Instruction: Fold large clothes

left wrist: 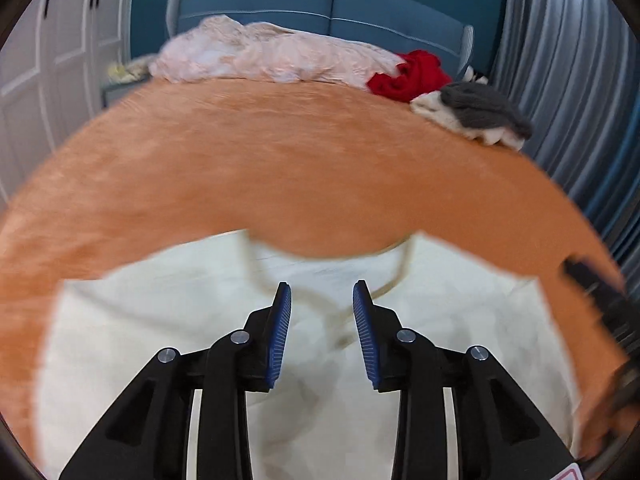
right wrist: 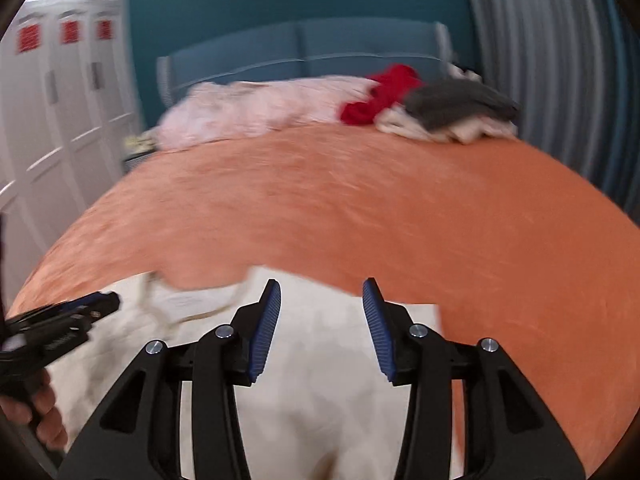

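Note:
A cream-white garment (left wrist: 168, 320) lies spread flat on the orange bedspread (left wrist: 280, 168), its neckline facing the far side. My left gripper (left wrist: 322, 292) is open and empty, hovering over the garment near its collar (left wrist: 394, 276). My right gripper (right wrist: 318, 288) is open and empty above the garment's right part (right wrist: 320, 380), near its upper edge. The left gripper (right wrist: 80, 312) shows at the left of the right wrist view; the right gripper (left wrist: 600, 304) shows blurred at the right edge of the left wrist view.
At the head of the bed lie a crumpled pale pink cover (left wrist: 272, 56), a red garment (left wrist: 412, 74) and a grey and cream pile (left wrist: 476, 114). A blue headboard (left wrist: 332, 4) stands behind. White wardrobes (right wrist: 60, 120) are left, grey curtains (left wrist: 568, 80) right.

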Action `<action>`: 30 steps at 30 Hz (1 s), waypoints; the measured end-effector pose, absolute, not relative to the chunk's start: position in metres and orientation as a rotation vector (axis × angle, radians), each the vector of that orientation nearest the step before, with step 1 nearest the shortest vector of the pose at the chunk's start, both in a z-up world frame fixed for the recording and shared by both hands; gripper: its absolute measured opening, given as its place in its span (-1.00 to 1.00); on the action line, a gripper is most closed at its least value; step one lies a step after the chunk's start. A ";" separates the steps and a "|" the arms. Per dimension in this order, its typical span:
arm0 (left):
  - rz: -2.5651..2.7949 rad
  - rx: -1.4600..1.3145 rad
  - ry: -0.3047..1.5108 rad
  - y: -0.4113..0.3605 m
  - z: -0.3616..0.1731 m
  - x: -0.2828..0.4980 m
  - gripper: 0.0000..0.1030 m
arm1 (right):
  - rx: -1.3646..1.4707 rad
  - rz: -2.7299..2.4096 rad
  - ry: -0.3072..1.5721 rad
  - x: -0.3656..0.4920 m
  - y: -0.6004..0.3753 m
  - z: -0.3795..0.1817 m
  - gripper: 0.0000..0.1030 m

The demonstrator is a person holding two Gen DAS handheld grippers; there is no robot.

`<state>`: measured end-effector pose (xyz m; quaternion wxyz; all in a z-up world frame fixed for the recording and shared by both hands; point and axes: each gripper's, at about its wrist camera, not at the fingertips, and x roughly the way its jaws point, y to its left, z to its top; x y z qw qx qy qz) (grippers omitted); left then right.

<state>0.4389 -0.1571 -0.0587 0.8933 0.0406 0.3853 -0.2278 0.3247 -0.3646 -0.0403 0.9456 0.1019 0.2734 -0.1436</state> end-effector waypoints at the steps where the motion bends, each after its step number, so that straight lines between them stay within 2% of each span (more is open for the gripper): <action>1: -0.445 0.106 0.818 -0.148 -0.063 0.437 -0.38 | 0.210 -0.247 0.583 0.326 -0.348 -0.040 -0.18; 5: -0.391 0.075 0.904 -0.119 -0.084 0.435 -0.38 | 0.209 -0.157 0.685 0.345 -0.304 -0.064 -0.20; 12: -0.360 0.149 0.837 -0.111 -0.119 0.413 -0.37 | 0.189 -0.139 0.791 0.349 -0.280 -0.127 -0.23; 18: -0.396 0.041 0.830 -0.095 -0.132 0.420 -0.34 | 0.208 -0.136 0.786 0.350 -0.279 -0.136 -0.21; 30: -0.397 0.028 0.790 -0.096 -0.137 0.415 -0.32 | 0.178 -0.154 0.766 0.355 -0.276 -0.140 -0.19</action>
